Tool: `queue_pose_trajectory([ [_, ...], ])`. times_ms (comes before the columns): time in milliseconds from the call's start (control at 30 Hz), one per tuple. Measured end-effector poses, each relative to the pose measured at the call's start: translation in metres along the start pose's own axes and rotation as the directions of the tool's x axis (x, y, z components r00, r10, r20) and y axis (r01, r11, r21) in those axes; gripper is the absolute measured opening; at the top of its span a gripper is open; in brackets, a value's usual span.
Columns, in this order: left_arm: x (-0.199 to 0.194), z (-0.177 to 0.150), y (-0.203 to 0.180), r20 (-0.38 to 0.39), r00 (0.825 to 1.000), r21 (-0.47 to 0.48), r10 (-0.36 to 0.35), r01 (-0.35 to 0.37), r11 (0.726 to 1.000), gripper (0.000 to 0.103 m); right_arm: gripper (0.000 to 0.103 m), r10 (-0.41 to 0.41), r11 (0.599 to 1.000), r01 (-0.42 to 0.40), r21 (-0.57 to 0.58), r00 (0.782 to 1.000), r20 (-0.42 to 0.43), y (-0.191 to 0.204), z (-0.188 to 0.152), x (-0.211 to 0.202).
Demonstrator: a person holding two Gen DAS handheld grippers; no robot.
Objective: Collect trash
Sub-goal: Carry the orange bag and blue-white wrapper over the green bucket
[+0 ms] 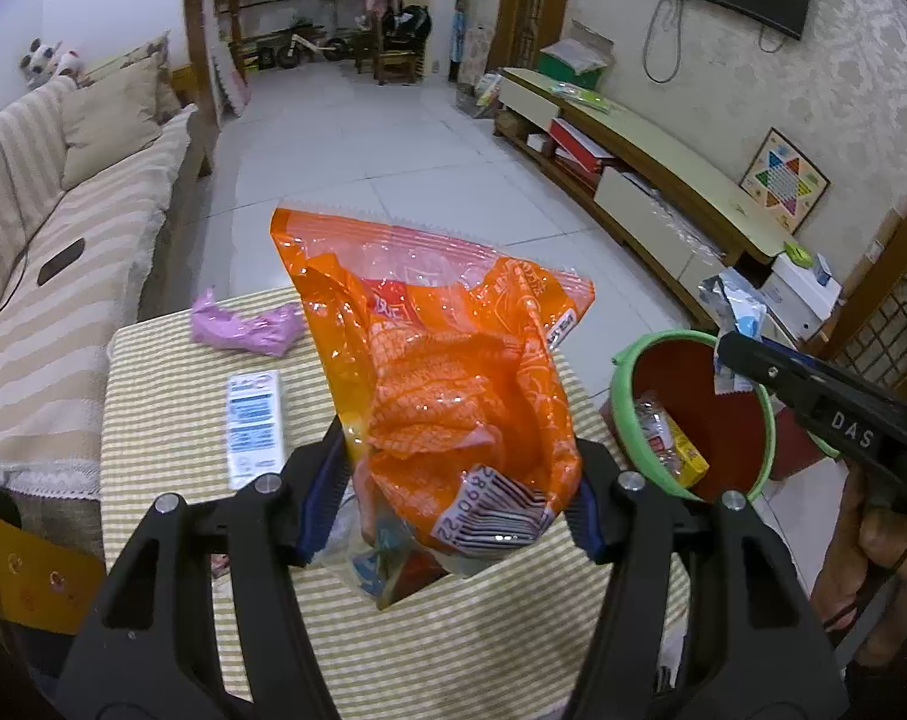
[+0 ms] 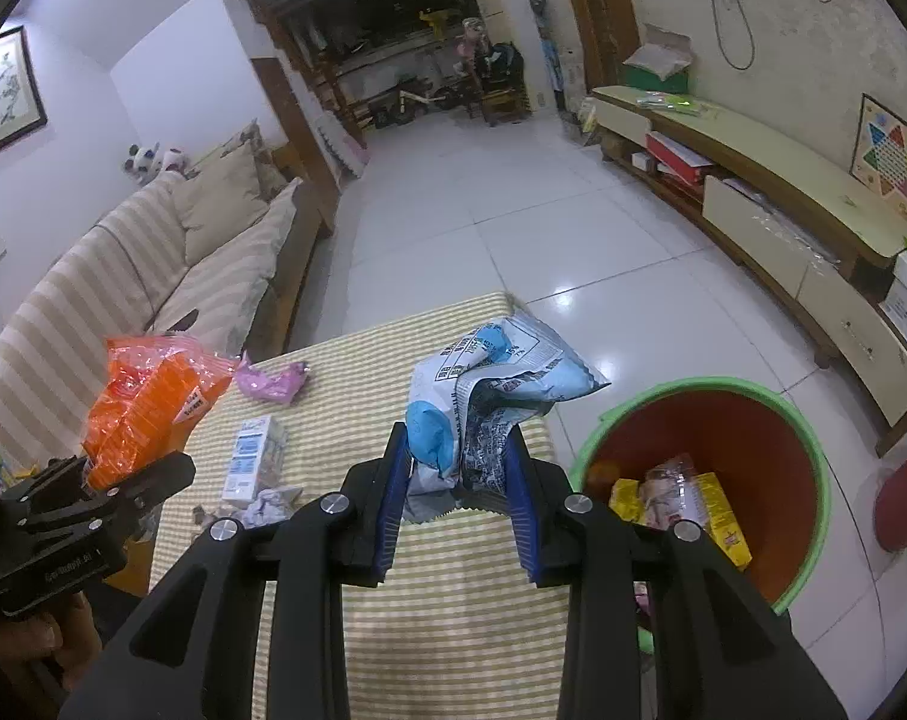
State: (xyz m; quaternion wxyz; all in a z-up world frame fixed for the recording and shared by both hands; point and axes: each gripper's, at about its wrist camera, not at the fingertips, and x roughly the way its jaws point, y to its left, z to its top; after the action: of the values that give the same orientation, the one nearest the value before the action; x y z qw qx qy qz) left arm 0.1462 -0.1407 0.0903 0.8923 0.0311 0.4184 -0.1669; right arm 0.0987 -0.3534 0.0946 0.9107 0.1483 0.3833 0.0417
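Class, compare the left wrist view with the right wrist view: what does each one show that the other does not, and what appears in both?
Only the left wrist view shows the barcode on the orange wrapper that the left gripper holds. Only the right wrist view shows the framed picture on the wall and crumpled paper beside the small carton. Both show the bin, the pink wrapper, and the blue-and-white wrapper in the right gripper.

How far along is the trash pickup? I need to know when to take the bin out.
Done: yellow and clear wrappers already lie in the green-rimmed red bin. In hand: the left gripper clamps an orange plastic bag; the right gripper clamps a crumpled blue-and-white packet. Left on the striped table: a pink wrapper, a small blue-and-white carton and crumpled scraps.
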Motion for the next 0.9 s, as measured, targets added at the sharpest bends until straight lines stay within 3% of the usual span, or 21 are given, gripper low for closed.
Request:
queue_pose_trajectory([
  [367, 0.034, 0.016, -0.061, -0.041, 0.99, 0.049, -0.135, 0.137, 0.989, 0.059, 0.03, -0.083, 0.992, 0.08, 0.094, 0.996, 0.021, -0.073, 0.001, -0.015],
  [467, 0.047, 0.021, -0.082, -0.061, 0.976, 0.053, -0.208, 0.211, 0.976, 0.059, 0.03, -0.112, 0.986, 0.11, 0.127, 0.994, 0.013, -0.099, -0.002, -0.016],
  [700, 0.074, 0.027, -0.129, -0.114, 0.952, 0.086, -0.283, 0.293, 0.952, 0.059, 0.03, -0.151, 0.971, 0.153, 0.185, 0.988, -0.026, -0.151, -0.009, -0.01],
  [900, 0.102, 0.028, -0.171, -0.183, 0.92, 0.107, -0.348, 0.37, 0.923, 0.059, 0.031, -0.146, 0.966, 0.161, 0.2, 0.985, -0.088, -0.178, -0.024, 0.008],
])
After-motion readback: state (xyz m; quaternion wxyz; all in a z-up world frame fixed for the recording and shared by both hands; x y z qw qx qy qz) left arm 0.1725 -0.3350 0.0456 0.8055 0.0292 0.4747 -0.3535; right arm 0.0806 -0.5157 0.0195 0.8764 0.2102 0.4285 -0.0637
